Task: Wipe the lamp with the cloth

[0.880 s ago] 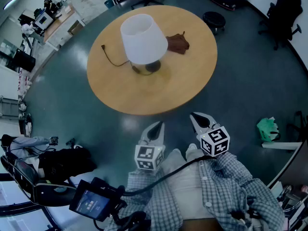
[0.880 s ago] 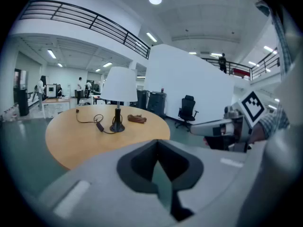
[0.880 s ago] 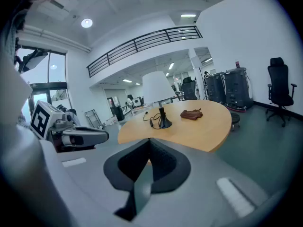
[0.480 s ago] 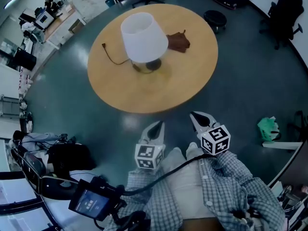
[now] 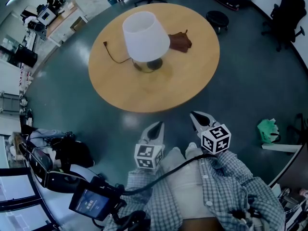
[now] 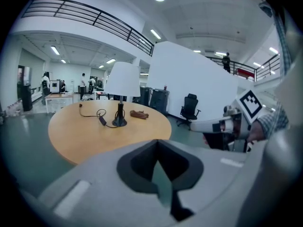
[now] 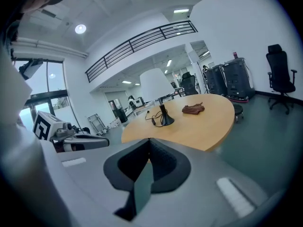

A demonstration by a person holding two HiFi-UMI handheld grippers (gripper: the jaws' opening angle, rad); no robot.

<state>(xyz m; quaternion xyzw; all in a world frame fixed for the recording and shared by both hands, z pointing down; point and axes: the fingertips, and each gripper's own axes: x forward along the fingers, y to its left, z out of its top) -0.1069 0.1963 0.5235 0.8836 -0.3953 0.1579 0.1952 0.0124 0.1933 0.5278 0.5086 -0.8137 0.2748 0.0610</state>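
A lamp [image 5: 146,35] with a wide white cover stands upright near the middle of a round wooden tabletop [image 5: 187,88]. A crumpled brown cloth [image 5: 180,41] lies on the wood just to its right, towards the far edge. Over the last second the lamp, cloth and tabletop drift only slightly in the head view, which looks like a small shift of the camera; nothing on the wood has moved. The left tool [image 5: 158,127] and the right tool [image 5: 196,117] stay side by side close to the person's body, well short of the tabletop. Each has its jaws pressed together with nothing between them. So the wiping seems not yet begun: the cloth is untouched and must be picked up first. A dark cord [image 5: 114,56] trails from the lamp's foot to the left, away from the cloth. Bare grey-green floor [image 5: 250,81] lies between the person and the tabletop. A black stool [image 5: 216,18] sits beyond the far right rim, with an office chair [image 5: 284,18] and a green bag [image 5: 267,129] well off to the right; none seems to block a reach from the right
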